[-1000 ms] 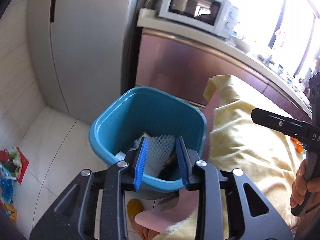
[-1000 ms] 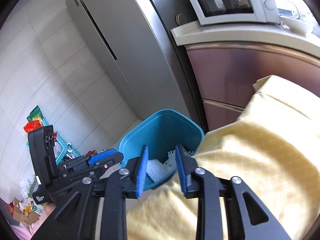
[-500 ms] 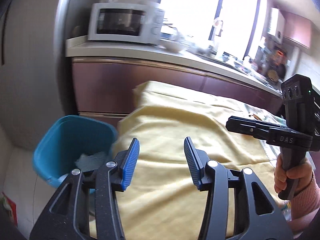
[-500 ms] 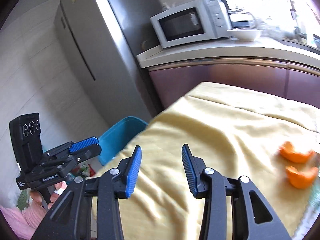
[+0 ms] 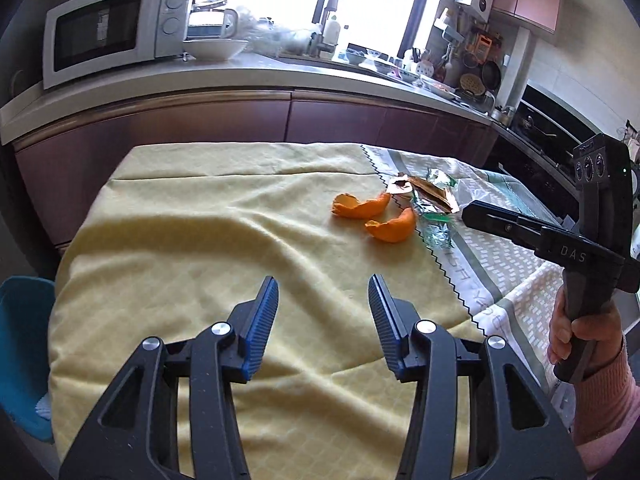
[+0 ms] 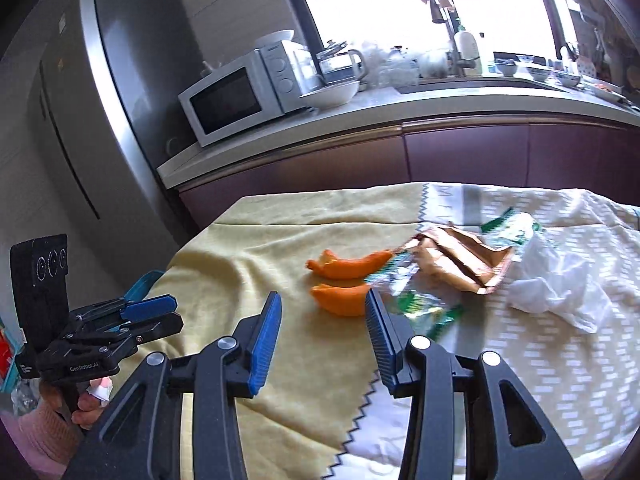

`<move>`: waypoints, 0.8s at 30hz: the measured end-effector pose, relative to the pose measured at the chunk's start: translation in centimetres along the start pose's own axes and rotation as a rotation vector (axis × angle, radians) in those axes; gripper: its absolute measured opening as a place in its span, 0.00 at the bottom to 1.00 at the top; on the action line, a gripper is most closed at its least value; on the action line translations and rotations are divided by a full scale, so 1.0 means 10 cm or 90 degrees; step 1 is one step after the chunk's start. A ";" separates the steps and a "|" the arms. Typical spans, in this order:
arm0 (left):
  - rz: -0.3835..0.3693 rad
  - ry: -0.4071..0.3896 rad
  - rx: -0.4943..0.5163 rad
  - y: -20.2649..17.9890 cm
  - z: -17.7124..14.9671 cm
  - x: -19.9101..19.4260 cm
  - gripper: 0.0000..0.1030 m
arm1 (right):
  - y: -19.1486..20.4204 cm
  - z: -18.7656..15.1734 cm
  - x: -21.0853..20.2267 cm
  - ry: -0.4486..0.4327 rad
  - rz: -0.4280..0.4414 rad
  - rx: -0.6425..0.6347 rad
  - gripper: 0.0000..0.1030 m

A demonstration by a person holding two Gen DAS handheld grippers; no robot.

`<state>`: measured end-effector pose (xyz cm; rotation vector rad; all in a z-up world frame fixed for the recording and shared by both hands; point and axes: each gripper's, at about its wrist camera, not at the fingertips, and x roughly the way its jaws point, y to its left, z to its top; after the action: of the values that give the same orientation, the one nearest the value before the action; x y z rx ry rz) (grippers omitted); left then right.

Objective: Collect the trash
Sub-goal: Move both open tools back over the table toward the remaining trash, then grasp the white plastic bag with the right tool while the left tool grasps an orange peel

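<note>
Two orange peels lie on the yellow tablecloth (image 5: 180, 248): a far peel (image 5: 360, 207) (image 6: 352, 266) and a near peel (image 5: 394, 226) (image 6: 340, 298). Beside them lie a brown wrapper (image 5: 424, 194) (image 6: 460, 260), a green-and-clear wrapper (image 5: 434, 230) (image 6: 416, 304) and a crumpled white tissue (image 6: 556, 284). My left gripper (image 5: 323, 300) is open and empty above the cloth, short of the peels. My right gripper (image 6: 323, 316) is open and empty, with the near peel just ahead between its fingertips. The blue bin (image 5: 24, 344) stands at the table's left edge.
A counter (image 5: 240, 80) runs behind the table with a microwave (image 5: 116, 28) (image 6: 240, 96), a white bowl (image 5: 216, 46) and dishes. A grey fridge (image 6: 120, 92) stands left of it. A white patterned cloth (image 6: 540, 360) covers the table's right part.
Both grippers swung away from the blue bin to the right, over the table. Both opened wider. The peels and wrappers came into view.
</note>
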<state>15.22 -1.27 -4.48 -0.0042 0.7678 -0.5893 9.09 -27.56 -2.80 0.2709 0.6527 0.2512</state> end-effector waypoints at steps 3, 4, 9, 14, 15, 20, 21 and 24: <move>-0.014 0.018 0.012 -0.15 0.11 0.20 0.45 | -0.29 0.00 -0.10 -0.015 -0.042 0.028 0.40; -0.019 0.024 0.016 -0.21 0.14 0.26 0.45 | -0.40 -0.01 -0.16 -0.019 -0.055 0.035 0.42; -0.022 0.052 0.029 -0.45 0.29 0.60 0.45 | -0.87 0.03 -0.30 -0.044 -0.123 0.069 0.46; 0.004 0.080 0.040 -0.59 0.39 0.89 0.47 | -1.27 0.08 -0.31 -0.048 -0.166 0.096 0.57; 0.010 0.084 0.043 -0.61 0.40 0.94 0.47 | -1.34 0.09 -0.28 -0.044 -0.176 0.100 0.58; 0.003 0.105 0.037 -0.64 0.47 1.14 0.47 | -1.62 0.07 -0.13 -0.016 -0.162 0.135 0.58; 0.002 0.109 0.035 -0.65 0.48 1.18 0.47 | -1.66 0.06 -0.10 -0.012 -0.154 0.143 0.58; -0.011 0.118 0.022 -0.66 0.52 1.28 0.47 | -1.70 0.05 -0.06 -0.007 -0.138 0.155 0.58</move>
<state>22.55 -14.31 -7.62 0.0769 0.9383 -0.6260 11.36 -43.72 -7.60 0.4304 0.6966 -0.0388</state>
